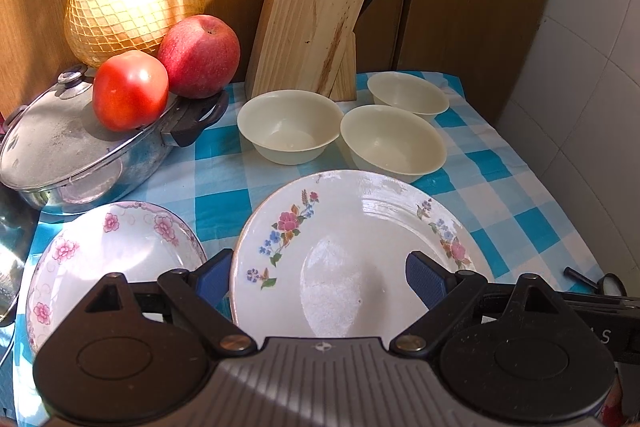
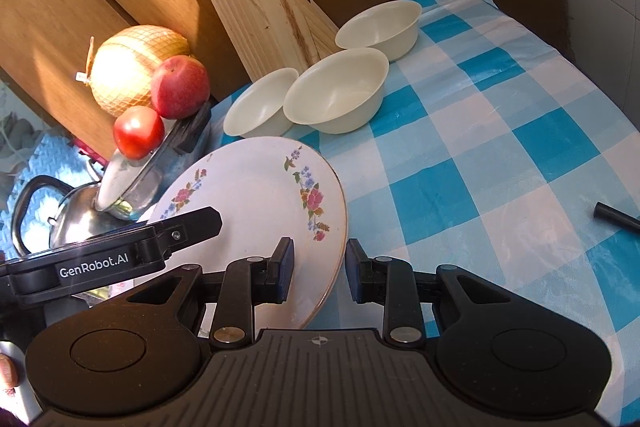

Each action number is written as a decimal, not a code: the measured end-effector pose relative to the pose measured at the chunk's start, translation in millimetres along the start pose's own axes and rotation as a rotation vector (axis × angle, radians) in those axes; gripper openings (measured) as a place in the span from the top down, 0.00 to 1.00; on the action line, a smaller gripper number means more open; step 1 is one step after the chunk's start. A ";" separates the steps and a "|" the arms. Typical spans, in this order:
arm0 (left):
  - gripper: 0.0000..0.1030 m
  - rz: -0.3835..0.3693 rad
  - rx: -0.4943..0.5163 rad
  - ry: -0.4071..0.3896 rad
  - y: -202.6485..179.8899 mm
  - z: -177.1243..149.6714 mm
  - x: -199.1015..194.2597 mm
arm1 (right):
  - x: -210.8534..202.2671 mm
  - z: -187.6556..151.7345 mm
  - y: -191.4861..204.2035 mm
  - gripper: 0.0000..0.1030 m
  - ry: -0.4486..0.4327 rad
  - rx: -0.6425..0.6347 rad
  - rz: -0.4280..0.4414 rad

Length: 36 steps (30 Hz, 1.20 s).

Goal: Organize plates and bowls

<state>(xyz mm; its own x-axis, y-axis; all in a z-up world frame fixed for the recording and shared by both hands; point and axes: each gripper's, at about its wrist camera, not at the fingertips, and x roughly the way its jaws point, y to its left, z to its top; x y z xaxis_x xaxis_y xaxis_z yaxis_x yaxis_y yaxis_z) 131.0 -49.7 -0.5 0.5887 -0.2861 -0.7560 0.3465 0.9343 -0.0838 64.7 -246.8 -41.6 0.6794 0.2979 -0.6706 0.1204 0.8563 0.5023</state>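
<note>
Two tools gaping, left tool point(image 1: 320, 281) empty above floral plate point(image 1: 352, 247), right tool point(image 2: 319, 270) straddling its rim

On my left gripper point(image 2: 120, 259), at nine o'clock in the right view, white lettering read "GenRobot.AI".

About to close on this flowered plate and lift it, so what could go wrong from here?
1. The right gripper straddles only the rim of the flowered plate; a glazed edge held that shallowly may slip or tip when lifted.
2. The left gripper is open over the same plate, so the two could collide.
3. The tomato and apple rest on the tilted pot lid; a knock could send them rolling towards the pink-flowered plate.
</note>
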 end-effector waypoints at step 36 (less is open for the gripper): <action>0.17 0.018 -0.045 0.137 17.4 -104.8 -37.7 | -31.2 -92.2 28.5 0.64 0.072 -0.155 -0.002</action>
<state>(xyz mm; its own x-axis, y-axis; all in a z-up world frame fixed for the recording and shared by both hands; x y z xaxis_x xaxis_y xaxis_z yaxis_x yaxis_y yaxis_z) 38.2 -0.4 -41.5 0.4880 -0.2404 -0.8391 0.3020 0.9485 -0.0961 -19.8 -192.7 -56.7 0.6253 0.3210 -0.7113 0.0049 0.9099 0.4149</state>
